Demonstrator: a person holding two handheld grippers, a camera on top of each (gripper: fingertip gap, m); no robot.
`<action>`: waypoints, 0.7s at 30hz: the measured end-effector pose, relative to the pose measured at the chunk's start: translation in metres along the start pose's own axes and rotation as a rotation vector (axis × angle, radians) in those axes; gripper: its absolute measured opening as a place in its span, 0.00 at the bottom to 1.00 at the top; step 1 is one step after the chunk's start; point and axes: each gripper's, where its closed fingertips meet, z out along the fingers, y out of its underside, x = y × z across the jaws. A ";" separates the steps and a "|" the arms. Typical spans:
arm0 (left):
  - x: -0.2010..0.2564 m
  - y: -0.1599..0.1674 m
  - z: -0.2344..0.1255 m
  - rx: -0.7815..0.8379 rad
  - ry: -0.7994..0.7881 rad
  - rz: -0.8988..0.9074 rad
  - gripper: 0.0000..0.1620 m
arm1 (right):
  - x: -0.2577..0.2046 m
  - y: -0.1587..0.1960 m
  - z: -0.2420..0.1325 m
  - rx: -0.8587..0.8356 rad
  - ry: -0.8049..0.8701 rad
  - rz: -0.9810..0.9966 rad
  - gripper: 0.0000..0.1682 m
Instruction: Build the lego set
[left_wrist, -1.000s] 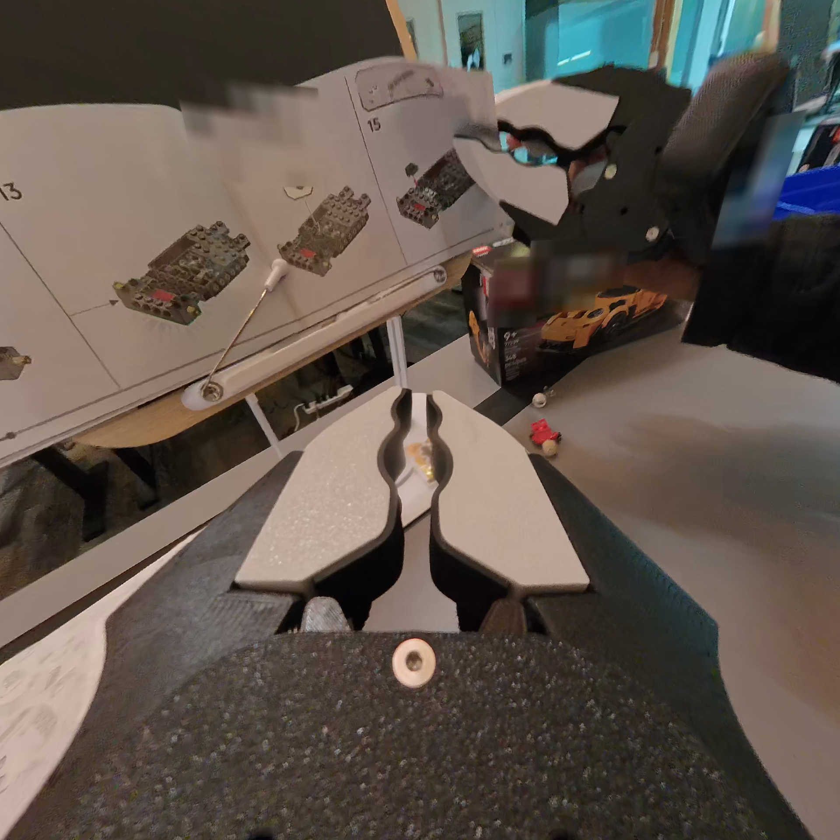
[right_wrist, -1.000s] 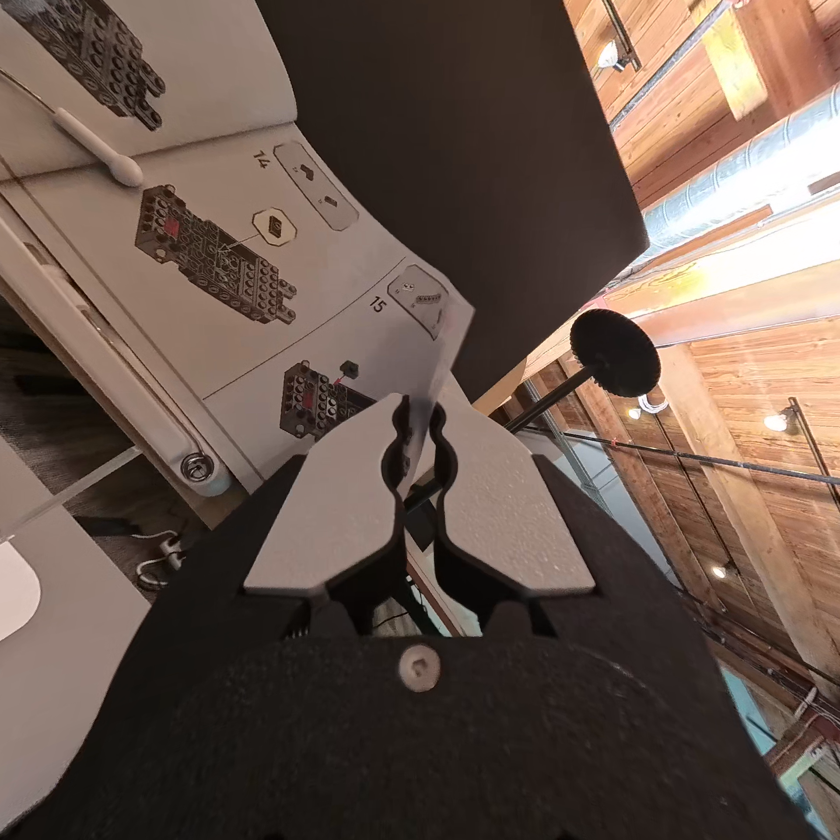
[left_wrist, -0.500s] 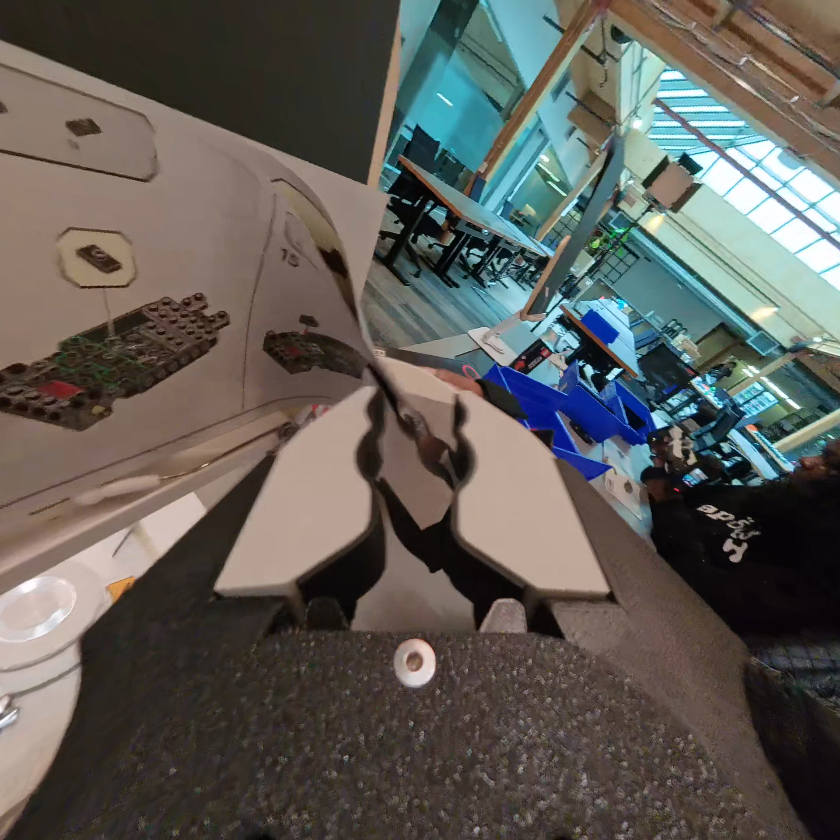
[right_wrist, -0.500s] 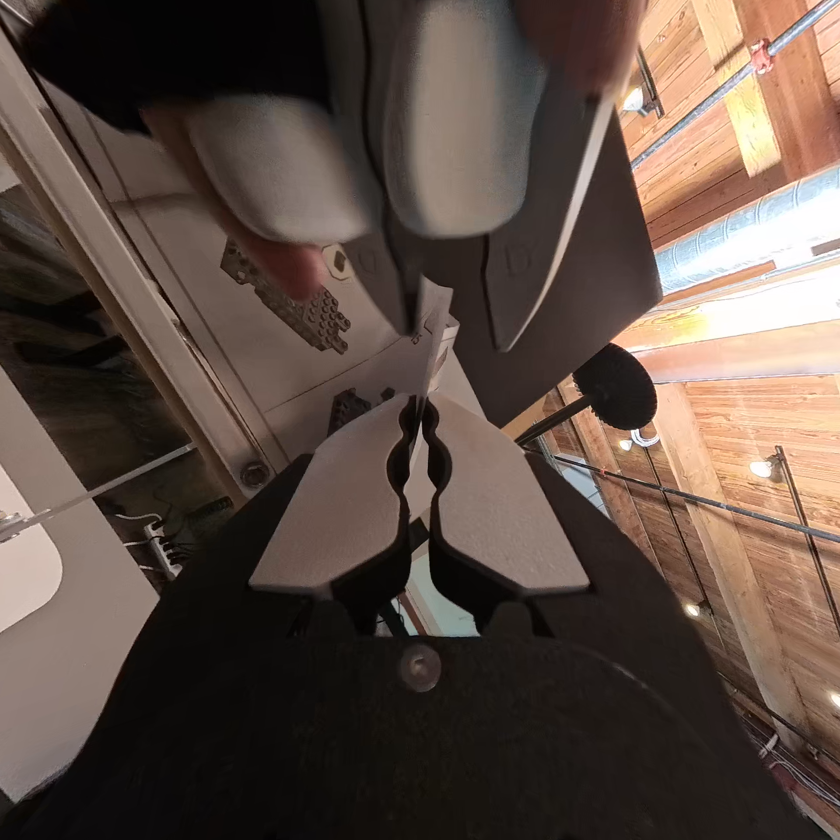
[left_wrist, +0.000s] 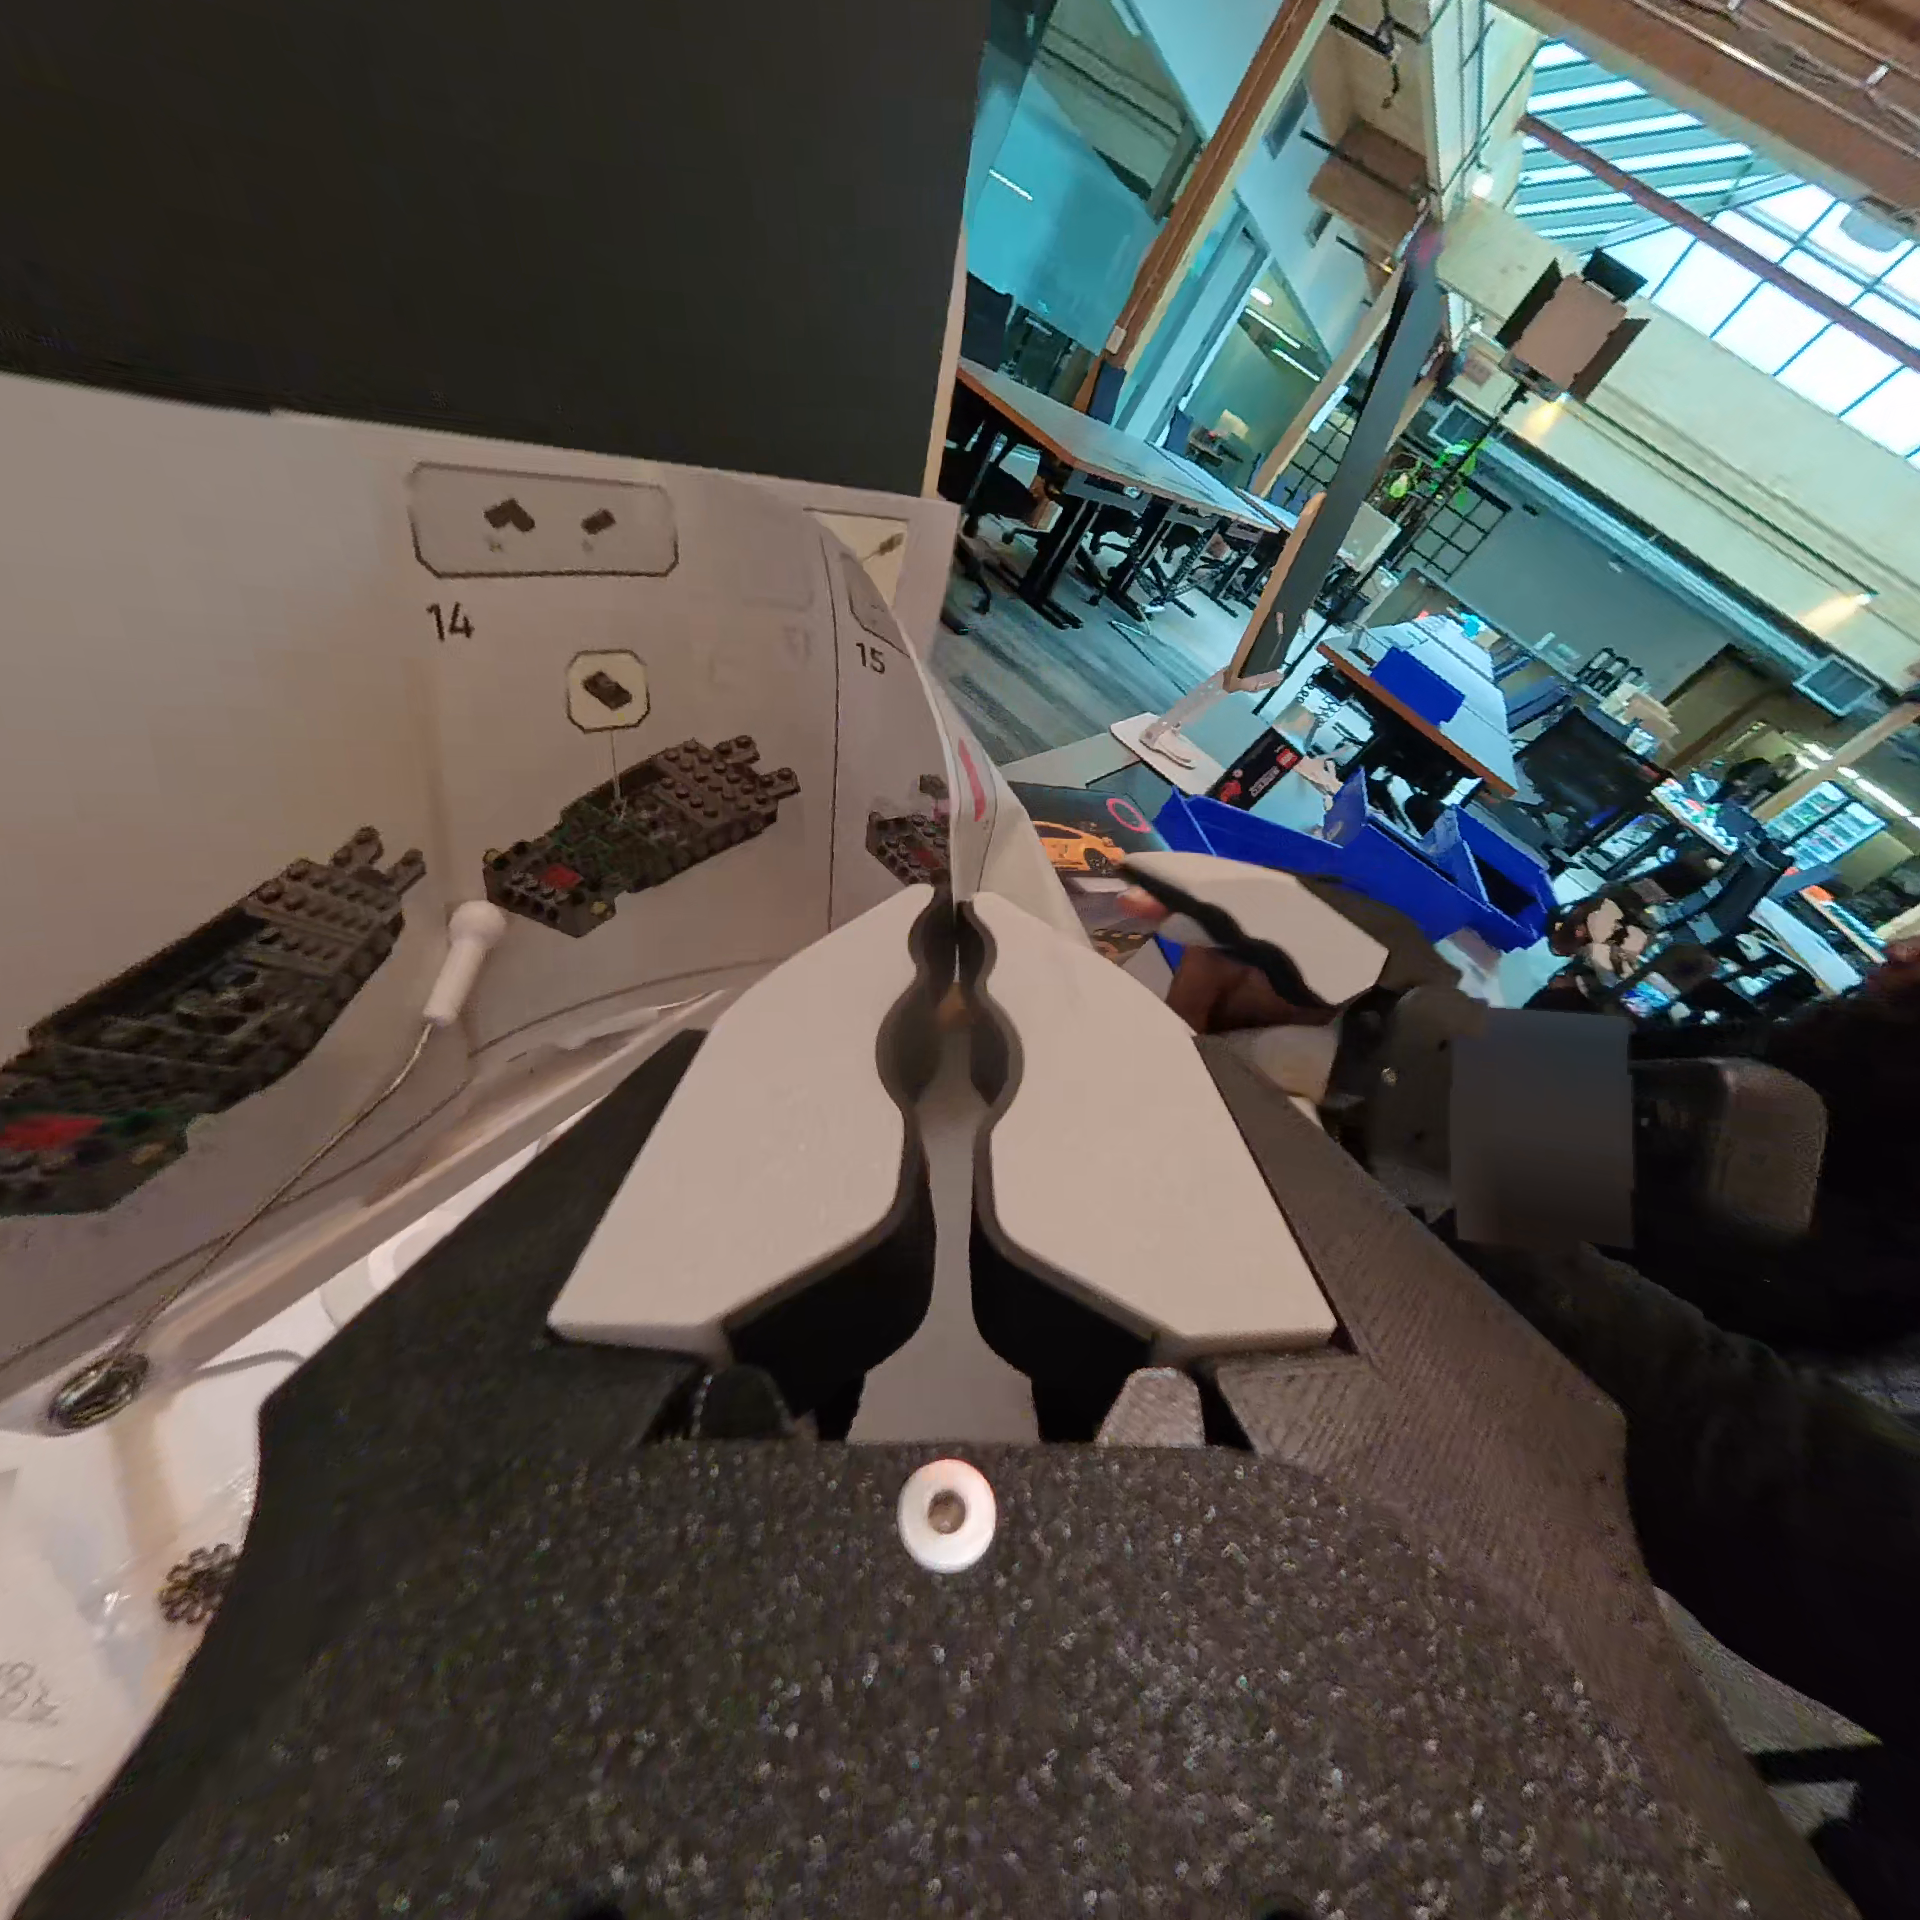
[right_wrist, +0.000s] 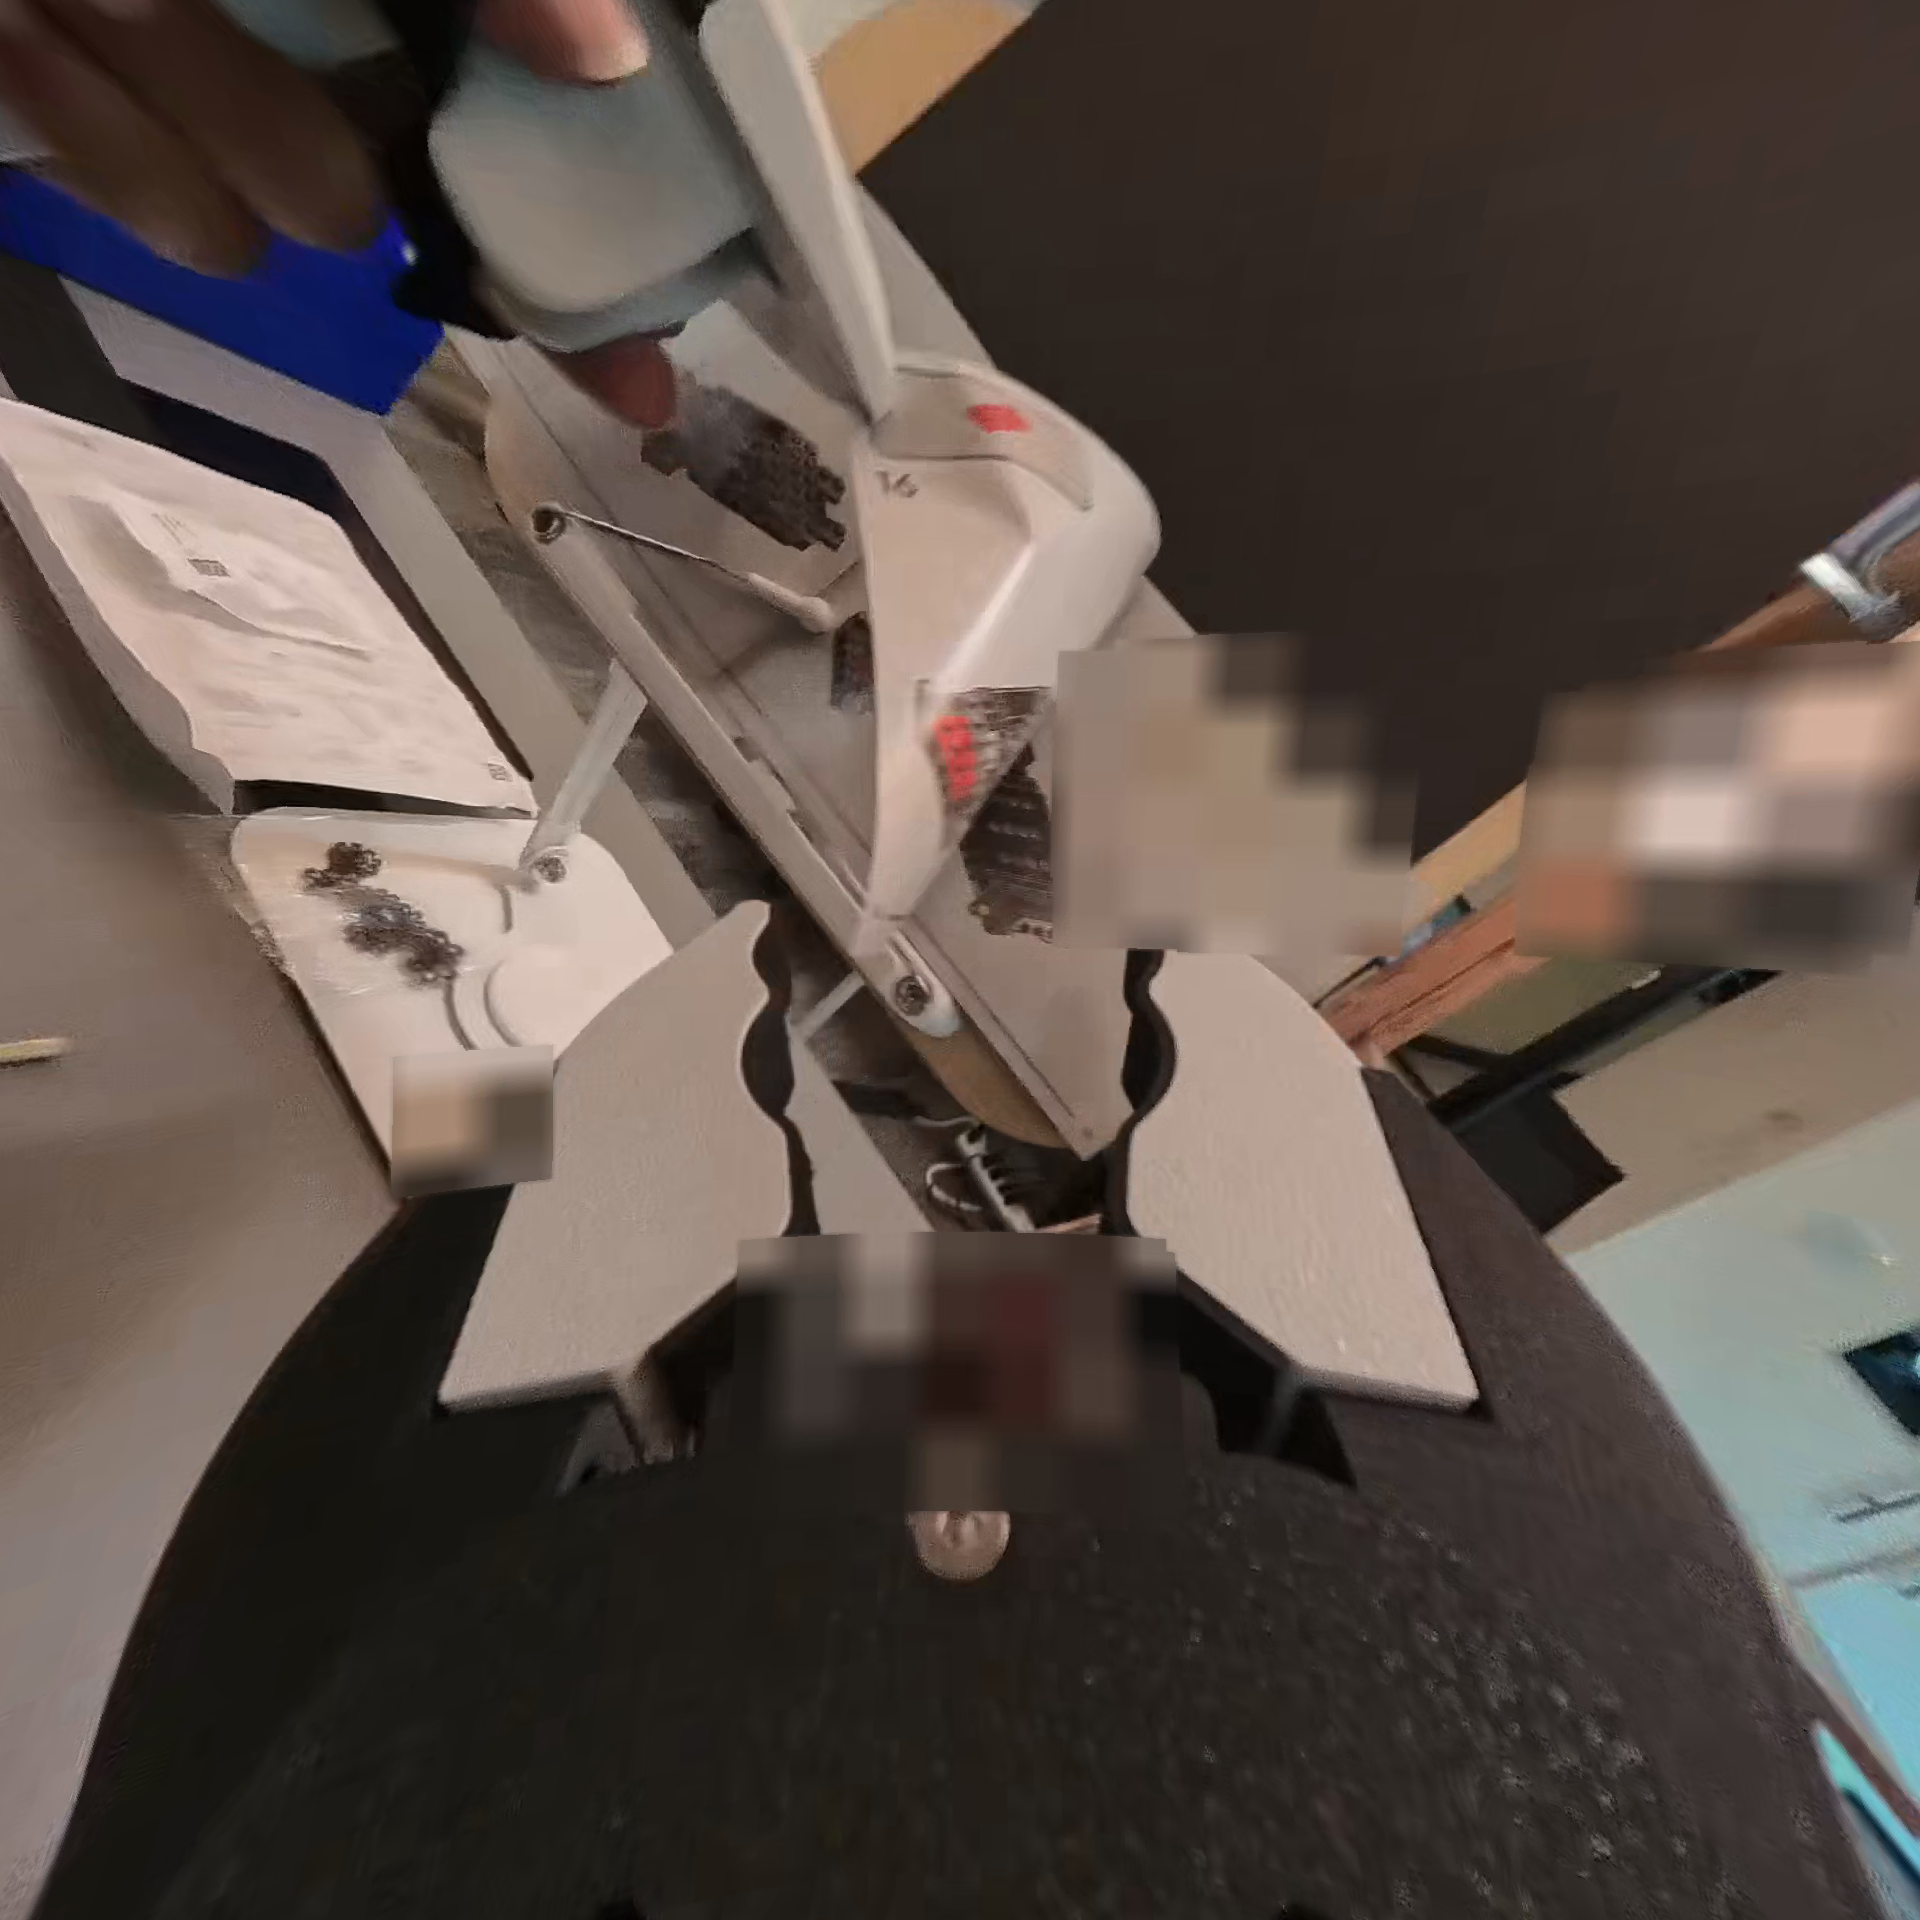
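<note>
The open instruction booklet (left_wrist: 312, 675) stands on a white stand ledge (left_wrist: 582, 1070), showing dark chassis build steps. My left gripper (left_wrist: 954, 914) is shut on the outer edge of the booklet's right-hand page (left_wrist: 925, 727), which curls up away from the stand. My right gripper (right_wrist: 951, 956) is open and empty, a little back from the stand; it also shows at the right of the left wrist view (left_wrist: 1195, 914). In the right wrist view the left gripper's fingers (right_wrist: 582, 197) hold the curled page (right_wrist: 1039, 488) from above. No loose brick is held.
A wire page holder with a white tip (left_wrist: 462, 940) presses the left page. A white tray (right_wrist: 582, 935) with dark pieces and a printed sheet (right_wrist: 239, 623) lie on the grey table. The set's box (left_wrist: 1081, 847) and blue bins (left_wrist: 1351, 852) are behind. A black panel (left_wrist: 468, 187) backs the stand. My hands' fingertips stand some 10 centimeters from each other.
My right gripper let go of the page, opened and drew back and down. My left gripper rose from the table and closed on the page edge, which now curls over.
</note>
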 end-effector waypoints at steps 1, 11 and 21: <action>0.002 -0.004 -0.001 0.002 0.008 -0.006 0.00 | -0.005 -0.003 0.006 -0.018 -0.005 0.002 0.39; 0.021 -0.028 -0.017 0.070 0.087 -0.025 0.05 | 0.007 -0.029 0.025 0.027 0.352 0.056 0.00; -0.087 0.009 -0.040 -0.352 -0.616 0.822 0.20 | 0.021 -0.026 0.022 0.051 0.193 0.452 0.00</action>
